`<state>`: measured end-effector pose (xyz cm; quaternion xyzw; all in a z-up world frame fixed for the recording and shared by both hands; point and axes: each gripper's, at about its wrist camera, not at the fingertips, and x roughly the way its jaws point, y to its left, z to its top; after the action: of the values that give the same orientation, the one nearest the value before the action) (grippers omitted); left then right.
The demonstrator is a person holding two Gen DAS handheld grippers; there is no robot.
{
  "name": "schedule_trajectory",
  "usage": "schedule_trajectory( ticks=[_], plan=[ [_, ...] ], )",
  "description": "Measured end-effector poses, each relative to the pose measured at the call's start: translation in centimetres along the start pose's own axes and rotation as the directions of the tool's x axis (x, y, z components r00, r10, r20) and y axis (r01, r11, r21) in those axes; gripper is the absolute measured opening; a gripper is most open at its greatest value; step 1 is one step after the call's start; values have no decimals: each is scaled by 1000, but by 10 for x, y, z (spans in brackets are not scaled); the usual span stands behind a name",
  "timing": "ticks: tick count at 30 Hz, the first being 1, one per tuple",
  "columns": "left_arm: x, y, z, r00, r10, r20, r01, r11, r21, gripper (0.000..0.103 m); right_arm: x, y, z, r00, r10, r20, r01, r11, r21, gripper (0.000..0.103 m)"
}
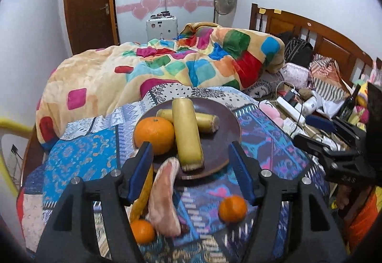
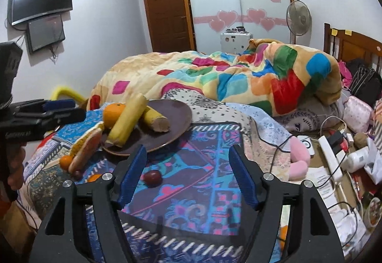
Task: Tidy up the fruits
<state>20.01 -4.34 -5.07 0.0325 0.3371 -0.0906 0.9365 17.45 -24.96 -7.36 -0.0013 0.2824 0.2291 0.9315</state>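
A dark brown plate (image 1: 219, 141) lies on the patterned bedspread; it holds a large orange (image 1: 154, 135) and two yellow corn cobs, one (image 1: 187, 134) lying across the other (image 1: 206, 121). My left gripper (image 1: 191, 167) is open and empty just in front of the plate. Below it lie a pink meat-like piece (image 1: 164, 196), a yellow piece (image 1: 143, 198) and two small oranges (image 1: 232, 208) (image 1: 142, 230). My right gripper (image 2: 188, 174) is open and empty over the bedspread, right of the plate (image 2: 167, 119). A dark red fruit (image 2: 152, 177) lies by its left finger.
A colourful crumpled quilt (image 1: 167, 65) lies behind the plate. Cables, a power strip (image 2: 331, 155) and clutter fill the right side of the bed. A wooden headboard (image 1: 310, 34) stands at the far right. The other gripper (image 1: 343, 155) shows at the right of the left wrist view.
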Motion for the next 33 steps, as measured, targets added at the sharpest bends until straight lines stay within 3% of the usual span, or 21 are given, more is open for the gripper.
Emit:
schedule_trajectory(
  ticks=[14,25,33],
  plan=[
    [-13,11,-49,999,8,-48,-10,999,-39,69,1,30,-7,998,53,-43,-56,996,-70,68],
    [-2,40,-84,996,-6,-94,-2,997,-79,69,29,76,-29,980,156,-124,-168,982,-88,68],
    [-8,57,-97,996,4,-86,-12,996,-93,61,50,96,-39,970,170,-174,-190,976,-108,65]
  ],
)
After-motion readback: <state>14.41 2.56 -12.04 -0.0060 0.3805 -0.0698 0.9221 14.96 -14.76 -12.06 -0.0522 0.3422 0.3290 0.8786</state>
